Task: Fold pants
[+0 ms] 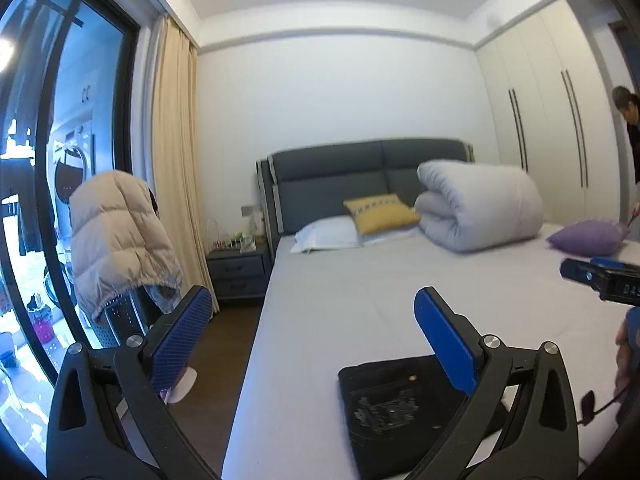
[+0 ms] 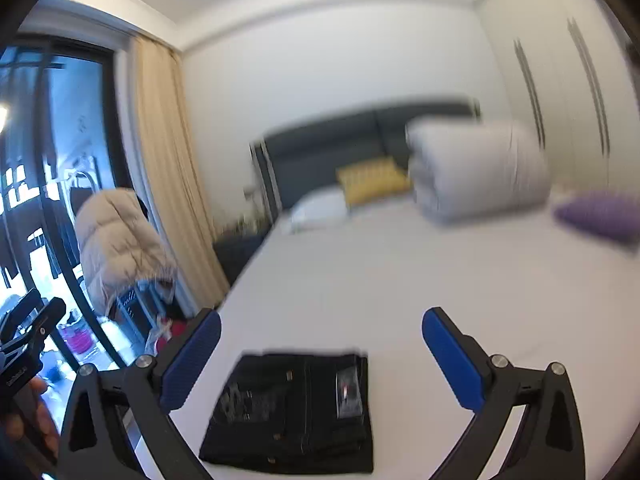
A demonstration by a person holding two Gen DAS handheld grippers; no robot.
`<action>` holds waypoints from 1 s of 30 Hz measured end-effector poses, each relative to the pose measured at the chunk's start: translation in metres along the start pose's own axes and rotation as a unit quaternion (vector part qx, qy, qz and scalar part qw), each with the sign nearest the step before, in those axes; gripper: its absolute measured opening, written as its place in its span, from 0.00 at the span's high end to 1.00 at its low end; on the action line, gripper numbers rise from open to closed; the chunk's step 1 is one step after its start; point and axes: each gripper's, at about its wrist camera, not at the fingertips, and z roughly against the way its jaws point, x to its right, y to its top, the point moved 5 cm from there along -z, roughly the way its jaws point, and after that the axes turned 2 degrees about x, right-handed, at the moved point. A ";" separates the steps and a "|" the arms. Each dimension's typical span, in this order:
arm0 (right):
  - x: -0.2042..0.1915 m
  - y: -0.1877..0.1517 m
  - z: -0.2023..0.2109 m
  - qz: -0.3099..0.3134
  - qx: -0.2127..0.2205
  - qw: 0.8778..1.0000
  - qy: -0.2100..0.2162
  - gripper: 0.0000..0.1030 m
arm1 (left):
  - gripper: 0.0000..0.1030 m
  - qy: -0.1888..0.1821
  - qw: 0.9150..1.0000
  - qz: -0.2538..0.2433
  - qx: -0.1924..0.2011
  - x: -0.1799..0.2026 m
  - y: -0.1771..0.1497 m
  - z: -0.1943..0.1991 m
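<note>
Black pants (image 2: 296,408) lie folded into a compact rectangle on the white bed sheet (image 2: 400,272), near the bed's front edge. They also show in the left wrist view (image 1: 392,408), low and partly behind my right-hand finger. My left gripper (image 1: 316,308) is open and empty, raised above the bed's left edge. My right gripper (image 2: 320,328) is open and empty, raised above the pants. The right wrist view is blurred. The right gripper's body shows at the right edge of the left wrist view (image 1: 604,280).
A rolled white duvet (image 1: 480,204), a yellow cushion (image 1: 380,212), a white pillow (image 1: 328,234) and a purple cushion (image 1: 588,236) lie at the head of the bed. A chair with a beige puffer jacket (image 1: 116,240) stands left by the glass door. A person (image 1: 630,120) stands far right.
</note>
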 end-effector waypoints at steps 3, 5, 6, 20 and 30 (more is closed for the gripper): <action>-0.016 0.022 0.040 0.023 0.048 0.998 -0.023 0.00 | 0.00 0.030 0.999 -0.013 0.000 -0.003 0.011 0.042; -0.026 0.034 0.065 0.031 0.066 0.997 -0.025 0.00 | 0.00 0.030 0.999 -0.017 -0.021 0.003 0.013 0.066; -0.030 0.039 0.075 0.035 0.065 0.997 -0.027 0.00 | 0.00 0.032 0.999 -0.020 -0.031 0.005 0.014 0.074; -0.044 -0.004 0.099 0.024 -0.058 0.996 -0.070 0.00 | 0.00 -0.004 0.970 0.046 -0.240 -0.011 -0.042 0.097; -0.049 -0.050 0.073 0.035 -0.144 0.986 -0.072 0.00 | 0.00 -0.010 0.951 0.059 -0.304 -0.004 -0.096 0.040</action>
